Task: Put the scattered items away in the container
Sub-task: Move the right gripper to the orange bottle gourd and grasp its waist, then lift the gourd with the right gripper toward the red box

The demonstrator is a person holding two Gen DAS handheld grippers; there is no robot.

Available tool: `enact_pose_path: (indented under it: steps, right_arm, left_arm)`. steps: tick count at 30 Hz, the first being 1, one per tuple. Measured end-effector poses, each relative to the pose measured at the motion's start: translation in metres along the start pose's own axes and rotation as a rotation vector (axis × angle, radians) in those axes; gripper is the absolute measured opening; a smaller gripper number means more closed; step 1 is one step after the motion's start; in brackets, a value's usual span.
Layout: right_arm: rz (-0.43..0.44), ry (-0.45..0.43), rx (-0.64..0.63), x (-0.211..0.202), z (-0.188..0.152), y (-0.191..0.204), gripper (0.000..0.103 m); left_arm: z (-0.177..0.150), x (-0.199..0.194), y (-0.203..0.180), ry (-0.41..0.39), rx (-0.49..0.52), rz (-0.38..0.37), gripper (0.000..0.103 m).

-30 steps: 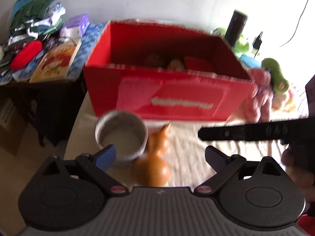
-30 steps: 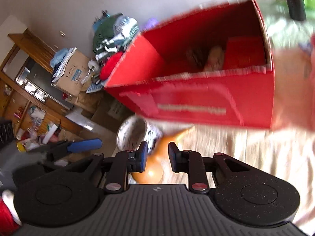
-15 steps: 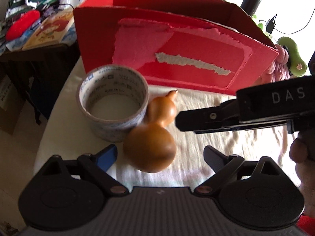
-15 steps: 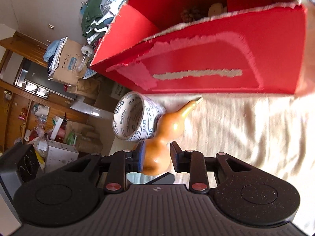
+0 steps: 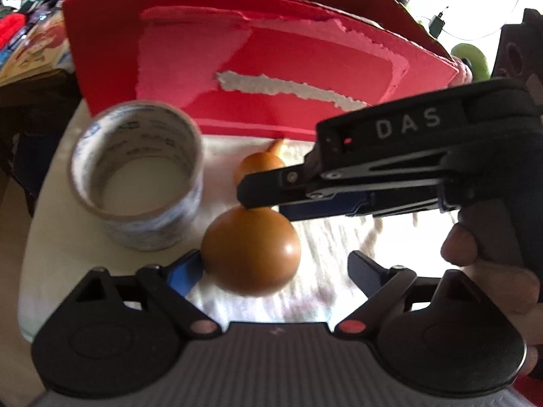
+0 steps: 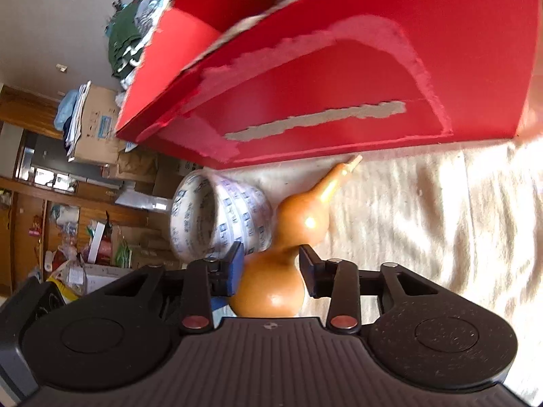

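Observation:
An orange-brown gourd [image 5: 251, 254] lies on the cream cloth in front of the red cardboard box [image 5: 271, 68], its stem toward the box. A roll of printed tape [image 5: 135, 176] stands just left of it. My left gripper [image 5: 275, 268] straddles the gourd's big bulb with its jaws closing; the blue finger is near the bulb and the other stands well apart. My right gripper [image 6: 271, 268] straddles the gourd [image 6: 302, 217] at its waist with its jaws opening and a small gap on each side. In the left wrist view the right gripper [image 5: 264, 203] reaches in from the right.
The tape roll [image 6: 217, 217] almost touches the gourd's left side. The red box [image 6: 339, 84] rises close behind both. A person's hand [image 5: 488, 271] holds the right gripper. A cluttered side table [image 5: 20, 34] is at the left, and plush toys [image 5: 471, 57] lie behind the box's right end.
Both grippers have sunk toward the gourd, and the box's inside has gone out of sight. The right jaws have widened around the gourd's waist. The left jaws have narrowed a little.

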State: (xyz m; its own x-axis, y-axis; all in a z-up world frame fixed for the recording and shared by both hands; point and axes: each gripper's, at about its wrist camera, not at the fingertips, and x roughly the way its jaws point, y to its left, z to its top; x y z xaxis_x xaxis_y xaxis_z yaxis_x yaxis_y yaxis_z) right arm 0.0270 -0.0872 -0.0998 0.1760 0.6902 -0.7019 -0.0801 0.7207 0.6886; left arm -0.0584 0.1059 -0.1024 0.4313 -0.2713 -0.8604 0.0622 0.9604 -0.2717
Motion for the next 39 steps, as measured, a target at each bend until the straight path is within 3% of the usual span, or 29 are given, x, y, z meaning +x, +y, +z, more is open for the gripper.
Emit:
enact_pose_path:
  steps: [4,6,9,13,23,33,39]
  right_arm:
    - [-0.009,0.008,0.038,-0.002,-0.001,-0.014,0.040]
    - [-0.013,0.015,0.071,-0.005,-0.002,-0.024,0.033]
    - [0.010,0.002,0.116,-0.016,-0.005,-0.039,0.032]
    - [-0.018,-0.032,0.136,-0.036,-0.010,-0.053,0.032]
    - [-0.072,-0.146,0.213,-0.109,-0.030,-0.088,0.032]
    - [-0.112,-0.359,0.204,-0.159,-0.051,-0.067,0.032]
    - [-0.072,-0.470,0.164,-0.183,-0.048,-0.051,0.032]
  left_arm:
    - [0.001,0.008,-0.009,0.022,0.036,-0.053,0.078]
    - [0.001,0.012,-0.018,0.038,0.072,-0.077,0.075]
    - [0.000,0.017,-0.031,0.044,0.129,-0.086,0.073]
    - [0.001,0.020,-0.046,0.055,0.170,-0.122,0.064]
    - [0.003,0.018,-0.118,0.083,0.406,-0.244,0.064]
    - [0.021,-0.009,-0.186,0.015,0.507,-0.340,0.064]
    - [0.044,-0.044,-0.191,-0.082,0.513,-0.370,0.064]
